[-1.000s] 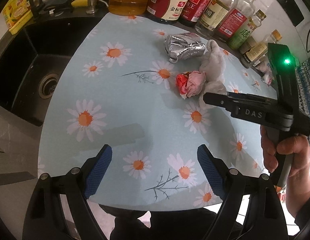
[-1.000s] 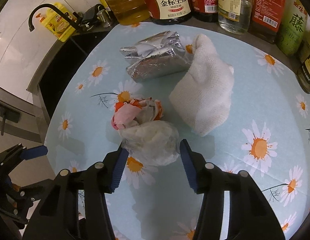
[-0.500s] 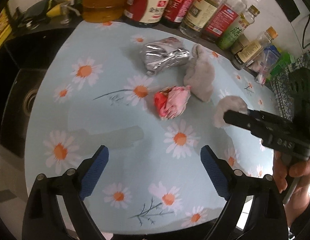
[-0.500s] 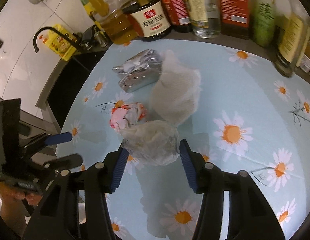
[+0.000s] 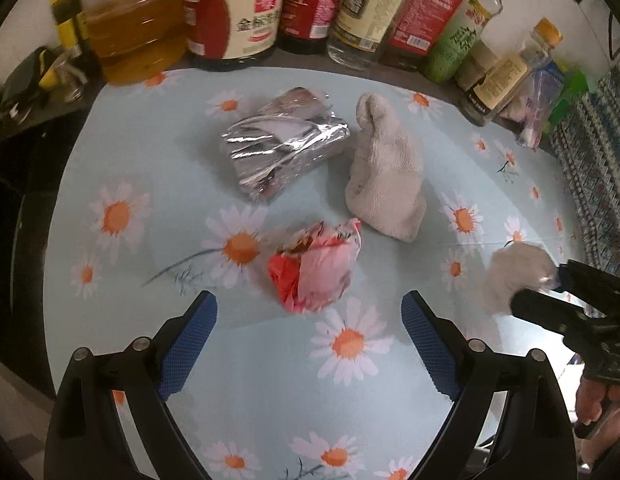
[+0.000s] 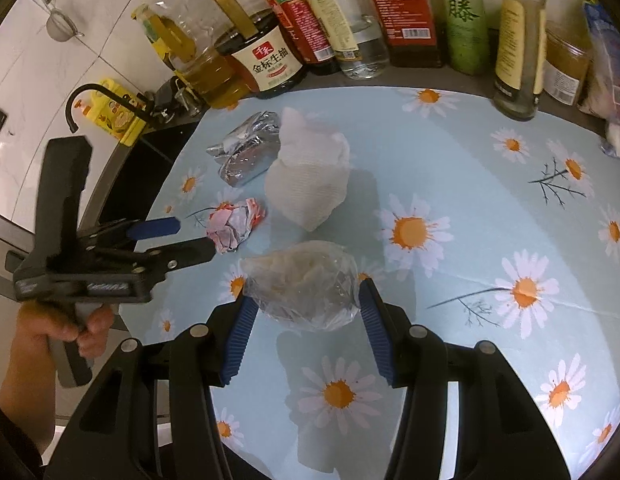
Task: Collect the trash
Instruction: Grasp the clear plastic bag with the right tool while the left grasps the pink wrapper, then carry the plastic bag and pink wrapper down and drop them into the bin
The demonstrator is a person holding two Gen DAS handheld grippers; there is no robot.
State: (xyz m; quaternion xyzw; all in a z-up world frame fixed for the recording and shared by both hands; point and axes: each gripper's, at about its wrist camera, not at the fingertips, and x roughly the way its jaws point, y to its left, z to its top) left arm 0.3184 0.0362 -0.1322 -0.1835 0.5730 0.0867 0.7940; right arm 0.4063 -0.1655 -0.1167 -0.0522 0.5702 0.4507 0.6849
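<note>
My right gripper is shut on a crumpled clear plastic bag, held a little above the daisy-print cloth; the same bag shows at the right of the left wrist view. A crumpled pink and red wrapper lies on the cloth just ahead of my left gripper, which stands wide open with nothing between its pads. Beyond it lie a silver foil packet and a crumpled white paper towel. From the right wrist view the left gripper hovers beside the wrapper.
A row of sauce and oil bottles lines the back edge of the counter. A black sink with a black tap lies to the left. A patterned mat borders the cloth on the right.
The left gripper opened wider and closed in on the pink wrapper. The right gripper carried the plastic bag up and away to the right, off the cloth.
</note>
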